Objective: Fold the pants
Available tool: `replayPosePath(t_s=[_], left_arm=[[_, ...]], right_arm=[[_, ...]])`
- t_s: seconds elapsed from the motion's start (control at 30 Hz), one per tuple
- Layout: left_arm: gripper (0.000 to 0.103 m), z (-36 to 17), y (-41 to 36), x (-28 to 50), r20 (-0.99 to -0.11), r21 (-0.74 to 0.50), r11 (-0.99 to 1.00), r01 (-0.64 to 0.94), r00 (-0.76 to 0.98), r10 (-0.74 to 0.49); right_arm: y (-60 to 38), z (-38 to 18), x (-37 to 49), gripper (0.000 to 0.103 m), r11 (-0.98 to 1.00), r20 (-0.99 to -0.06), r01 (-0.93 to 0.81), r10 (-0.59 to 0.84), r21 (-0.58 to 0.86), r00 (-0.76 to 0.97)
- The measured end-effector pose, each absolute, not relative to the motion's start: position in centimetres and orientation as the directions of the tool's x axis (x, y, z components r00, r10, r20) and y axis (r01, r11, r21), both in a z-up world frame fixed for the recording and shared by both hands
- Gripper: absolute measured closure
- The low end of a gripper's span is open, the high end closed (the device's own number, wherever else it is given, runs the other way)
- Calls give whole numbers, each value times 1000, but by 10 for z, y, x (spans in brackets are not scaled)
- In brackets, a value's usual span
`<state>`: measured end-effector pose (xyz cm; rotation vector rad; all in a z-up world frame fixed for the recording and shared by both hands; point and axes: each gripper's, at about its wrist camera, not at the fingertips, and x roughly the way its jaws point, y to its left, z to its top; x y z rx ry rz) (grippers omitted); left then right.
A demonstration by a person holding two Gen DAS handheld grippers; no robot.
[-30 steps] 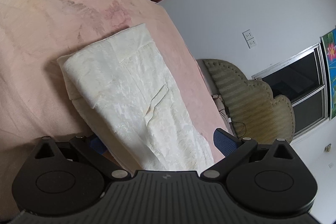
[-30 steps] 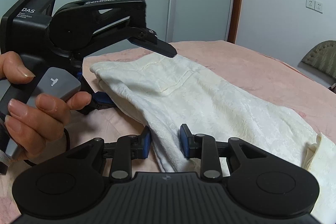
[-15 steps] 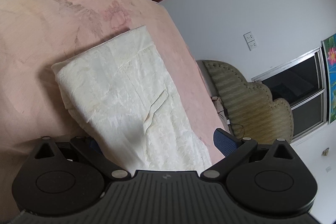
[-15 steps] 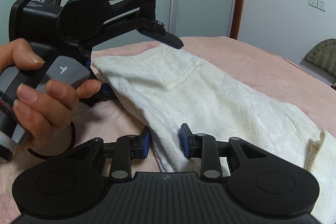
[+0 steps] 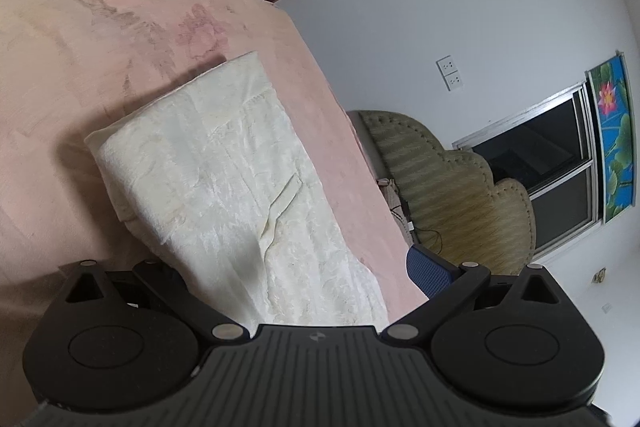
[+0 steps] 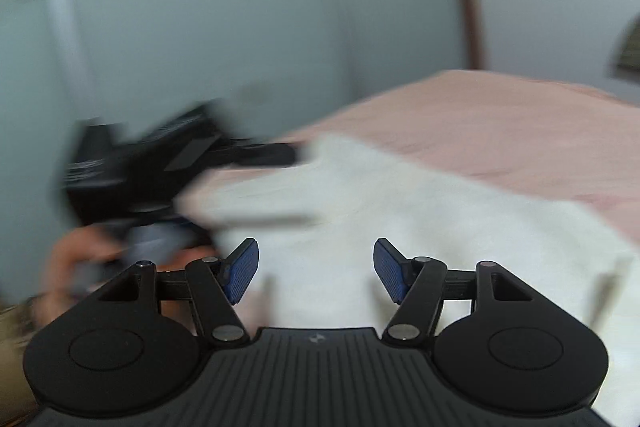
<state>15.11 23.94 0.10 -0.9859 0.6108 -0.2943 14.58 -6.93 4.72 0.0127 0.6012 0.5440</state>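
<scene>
Cream brocade pants [image 5: 224, 187] folded oblong; right hand-held gripper [image 6: 316, 269] opening, empty; left [image 5: 296, 267] wide.

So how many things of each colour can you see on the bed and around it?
White: 1, the pants
Pink: 1, the bedspread
Olive: 1, the headboard
Black: 2, the left hand-held gripper and right hand-held gripper
Total: 5

I see my black right gripper [image 6: 316, 273] with blue-padded jaws opening, nothing pinched; my black left gripper [image 5: 296, 267] stands spread wide.
</scene>
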Motion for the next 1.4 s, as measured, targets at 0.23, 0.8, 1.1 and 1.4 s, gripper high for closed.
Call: replayPosePath(t_s=[0.23,0.8,1.1,1.4], left_arm=[[5,3,238,165,-403,-832,542,-116,798,-448],[96,32,212,138,-385,-613,789,-46,889,-247],[96,87,136,103,-285,-319,935,152,926,-248],[96,108,47,90,-264,-182,921,344,886,-383]], right_arm=[[-65,13,163,39,886,-628,-454,405,91,664],[-76,16,170,39,898,-578,-420,413,131,704],[-95,36,175,38,919,-520,-386,366,73,772],[-120,58,159,38,844,-448,-533,454,-63,771]])
